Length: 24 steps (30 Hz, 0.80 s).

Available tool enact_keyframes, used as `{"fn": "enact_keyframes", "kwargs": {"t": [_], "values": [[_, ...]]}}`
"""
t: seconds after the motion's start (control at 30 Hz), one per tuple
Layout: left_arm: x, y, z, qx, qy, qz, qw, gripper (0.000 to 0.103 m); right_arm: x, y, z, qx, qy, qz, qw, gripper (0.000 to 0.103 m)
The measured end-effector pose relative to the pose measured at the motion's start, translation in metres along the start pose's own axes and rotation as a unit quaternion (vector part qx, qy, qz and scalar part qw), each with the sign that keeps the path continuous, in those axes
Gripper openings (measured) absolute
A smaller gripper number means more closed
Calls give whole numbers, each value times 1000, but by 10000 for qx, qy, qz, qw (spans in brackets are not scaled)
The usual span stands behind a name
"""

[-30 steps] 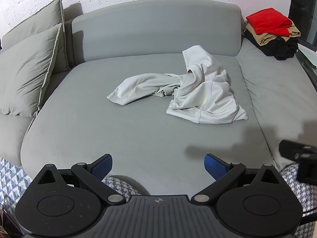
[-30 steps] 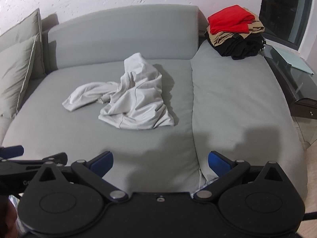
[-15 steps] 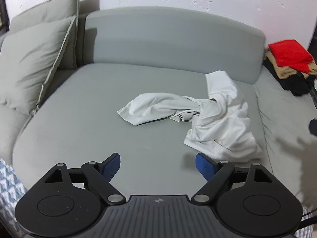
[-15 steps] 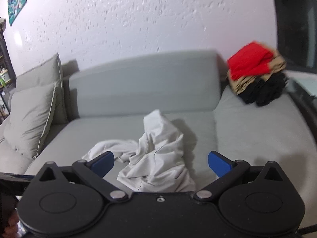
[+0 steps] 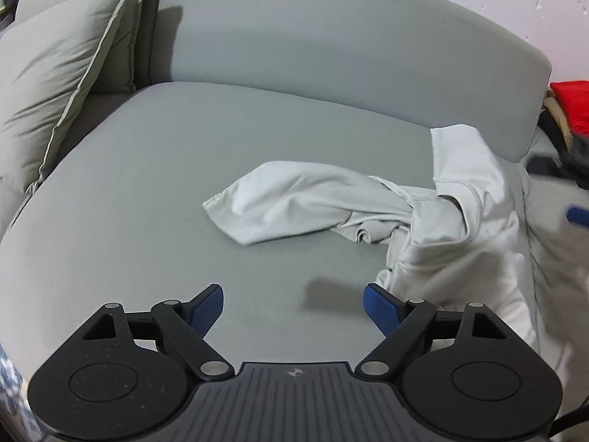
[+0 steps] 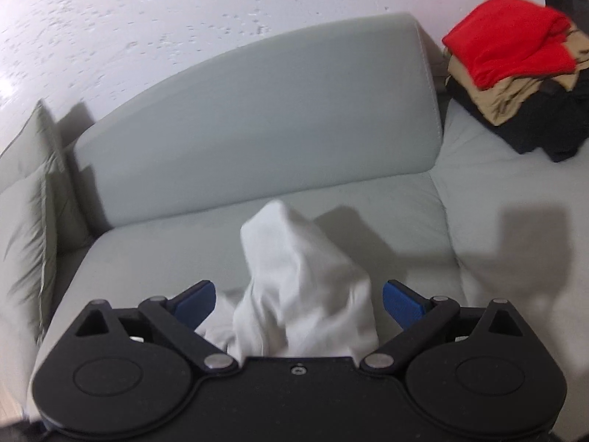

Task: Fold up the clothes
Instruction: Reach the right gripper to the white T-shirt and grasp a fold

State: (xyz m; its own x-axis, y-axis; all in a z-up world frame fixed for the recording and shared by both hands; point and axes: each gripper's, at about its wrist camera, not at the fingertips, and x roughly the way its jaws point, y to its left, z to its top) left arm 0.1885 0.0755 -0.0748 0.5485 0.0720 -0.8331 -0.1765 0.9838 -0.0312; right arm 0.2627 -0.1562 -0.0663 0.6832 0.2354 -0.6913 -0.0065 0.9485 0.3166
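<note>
Both wide open, empty; white shirt (image 6: 294, 287) btwn right gripper (image 6: 298, 300) fingers; left gripper (image 5: 293, 304) beside it

One white garment (image 5: 423, 217), two pillows (image 5: 55, 84), three stacked folded clothes (image 6: 515, 70).

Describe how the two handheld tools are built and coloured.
Both match: the left tool and right tool have black bodies with two round discs, angled linkage arms with silver pivot pins, and blue ribbed fingertips. The left one has a ribbed grey centre plate.
</note>
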Motion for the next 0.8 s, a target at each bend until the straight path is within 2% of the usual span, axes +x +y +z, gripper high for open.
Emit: {"fn": "enact_keyframes", "kwargs": {"t": [0.13,0.2,0.27,0.3,0.33,0.4,0.5,0.63,0.73,0.8], "values": [[6,-1,-3,0,29,-136,9999,79,46,-6,17,201,116,-138,9996,88],[9,-2,-6,30,47,-139,9999,79,64,-8,21,263,203,-162,9993,87],[10,-1,-9,39,91,-135,9999,74,79,-10,21,229,348,-173,9990,76],[11,-1,-10,35,120,-148,9998,68,83,-12,20,255,427,-109,9987,56],[10,0,-11,22,149,-170,9997,65,86,-15,19,339,497,32,9982,28],[6,2,-14,-14,187,-226,9996,65,80,-23,16,576,490,292,9967,9],[-8,4,-20,37,97,-269,9996,65,49,-29,12,700,239,316,9968,5],[-36,7,-35,121,-6,-332,9994,65,-20,-51,-1,1184,-166,484,9916,4],[-59,11,-50,213,-84,-442,9988,65,-86,-75,-26,1522,-445,544,9859,3],[-71,13,-61,289,-89,-519,9982,65,-127,-94,-52,1660,-519,430,9838,3]]}}
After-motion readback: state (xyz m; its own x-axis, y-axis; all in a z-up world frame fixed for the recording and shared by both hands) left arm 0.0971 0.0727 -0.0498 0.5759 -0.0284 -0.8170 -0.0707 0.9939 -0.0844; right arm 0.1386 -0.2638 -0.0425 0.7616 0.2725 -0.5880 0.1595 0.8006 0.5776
